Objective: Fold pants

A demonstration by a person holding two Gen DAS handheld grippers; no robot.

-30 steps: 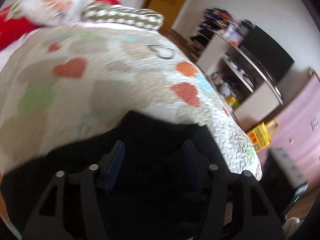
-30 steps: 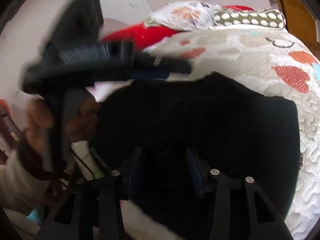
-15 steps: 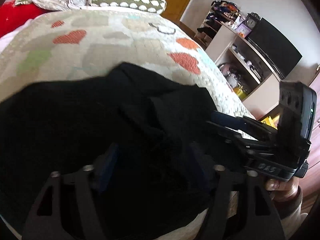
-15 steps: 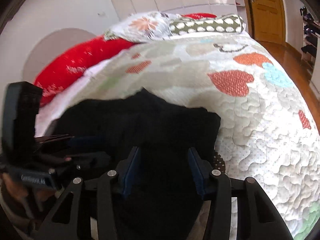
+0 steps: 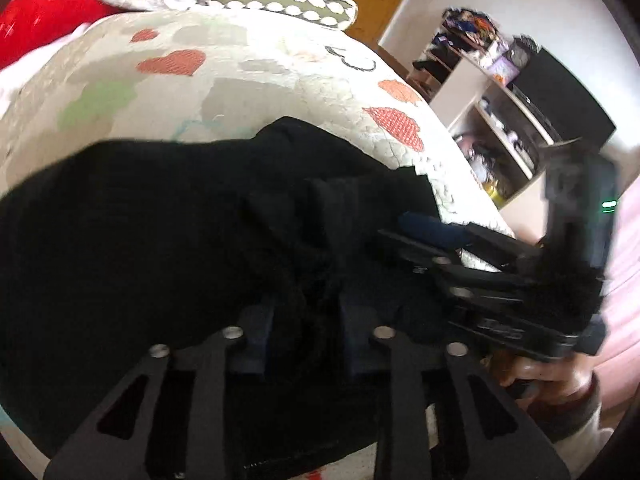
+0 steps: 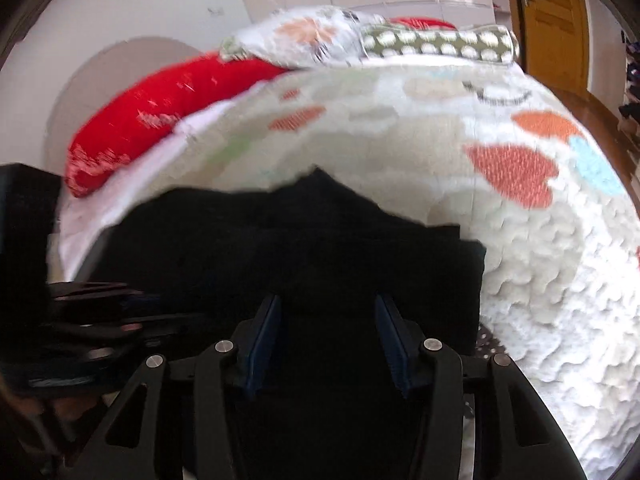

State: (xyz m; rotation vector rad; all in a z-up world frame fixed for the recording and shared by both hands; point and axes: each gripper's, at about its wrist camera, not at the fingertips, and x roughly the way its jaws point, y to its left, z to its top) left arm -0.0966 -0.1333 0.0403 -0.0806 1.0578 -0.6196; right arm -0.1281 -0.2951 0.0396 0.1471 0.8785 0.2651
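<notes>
Pants [image 5: 152, 216], black and bunched, lie on my bed's quilt [image 5: 248, 88] at its near edge, with the heart-patterned cover spreading away beyond them toward the pillows. From my left wrist view the left claw [image 5: 304, 332] sits low over a rumpled ridge of the pants; its jaws are closing, with a fold of black cloth between them, and I cannot tell whether the pads already press on it, as everything there is dark on dark. My right claw [image 5: 424, 228] enters that view from the right of the pants, its blue pad at the cloth's right edge, and the hand [image 5: 552, 376] that carries it shows below. From my right wrist view the right claw [image 6: 326, 332] stands with its jaws apart over the pants, flat black cloth between the blue pads [image 6: 266, 332] with room on both sides. Beyond the pants, at the head of the bed, lie a red pillow [image 6: 160, 108], a flowered pillow [image 6: 296, 36] and a dotted green one [image 6: 440, 42]. Right of the pants, off the bed, stands a shelf unit [image 5: 492, 116].
</notes>
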